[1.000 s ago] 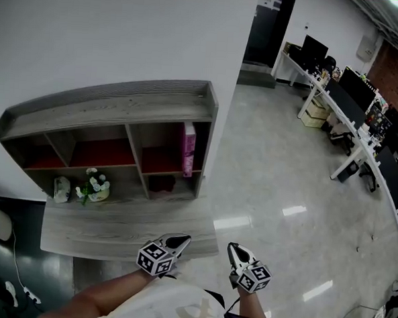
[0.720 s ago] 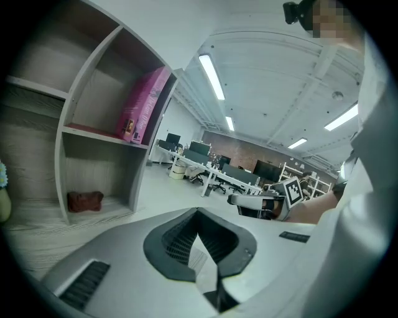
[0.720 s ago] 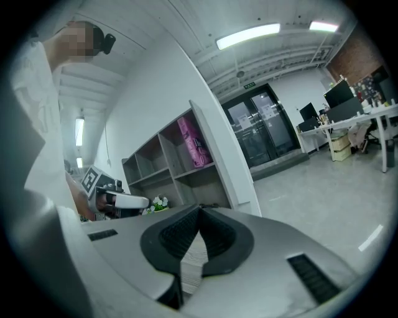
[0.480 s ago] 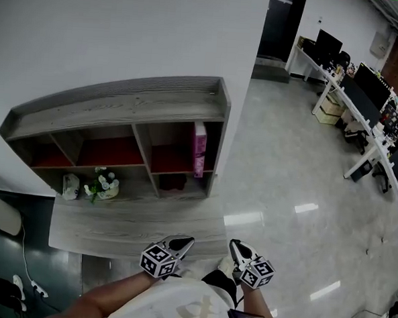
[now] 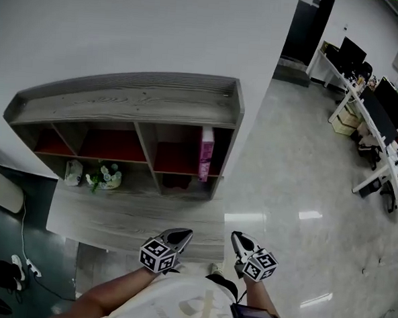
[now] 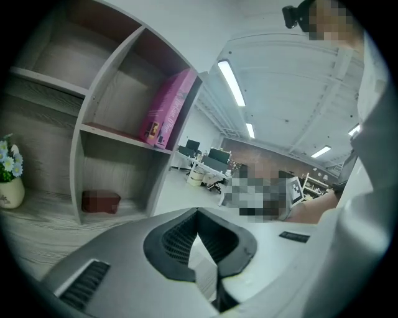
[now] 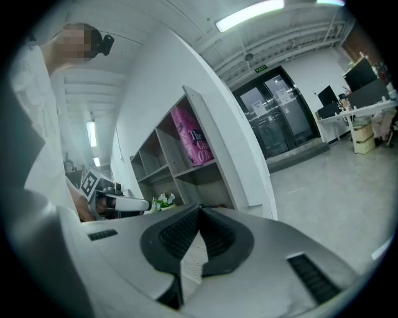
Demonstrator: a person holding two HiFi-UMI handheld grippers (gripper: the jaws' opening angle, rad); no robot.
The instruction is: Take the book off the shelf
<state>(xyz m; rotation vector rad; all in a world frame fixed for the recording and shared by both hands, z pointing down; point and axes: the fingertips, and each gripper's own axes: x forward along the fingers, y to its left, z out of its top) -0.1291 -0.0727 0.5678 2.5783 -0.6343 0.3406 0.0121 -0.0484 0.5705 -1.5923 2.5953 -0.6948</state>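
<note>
1. Left gripper (image 5: pixel 182 234) has its jaws pressed together with nothing between them. The right gripper (image 5: pixel 237 237) looks the same, tips meeting and empty.
2. A pink book (image 5: pixel 206 153) stands upright at the right end of the upper right compartment of the shelf (image 5: pixel 122 103), ahead of both grippers and well apart from them.
3. A grey wooden ledge (image 5: pixel 115 214) lies between the grippers and the shelf. A flower pot (image 5: pixel 106 177) sits at lower left, and a dark red box (image 6: pixel 99 200) lies below the book's compartment. To the right are a glossy floor (image 5: pixel 285 187) and office desks (image 5: pixel 379 132).
</note>
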